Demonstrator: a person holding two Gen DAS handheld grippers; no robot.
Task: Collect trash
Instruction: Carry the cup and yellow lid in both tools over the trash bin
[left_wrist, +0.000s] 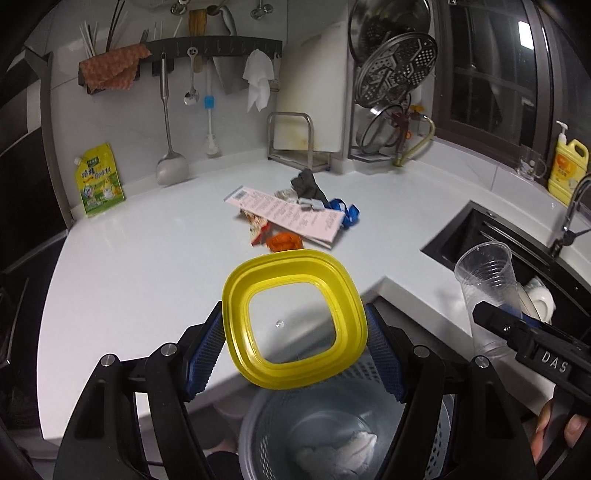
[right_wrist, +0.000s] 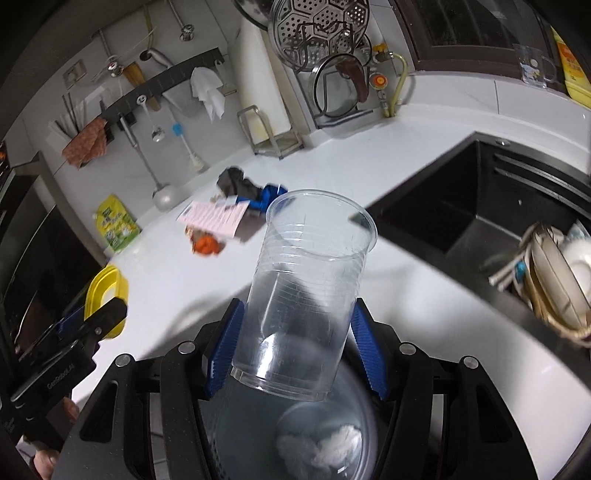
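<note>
My left gripper (left_wrist: 295, 332) pinches one yellow lid (left_wrist: 293, 319) by its edges, my right gripper (right_wrist: 295, 332) clamps one clear plastic cup (right_wrist: 306, 291) around its lower wall; both hang above the single mesh bin (left_wrist: 439, 435) below the counter edge. I'd centre each over its mouth, then let go low. One litter pile (left_wrist: 291, 214) waits on the counter (left_wrist: 129, 277): one leaflet, one orange scrap, one blue strap

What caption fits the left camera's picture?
Left gripper holds a yellow lid above the trash basket.
</note>
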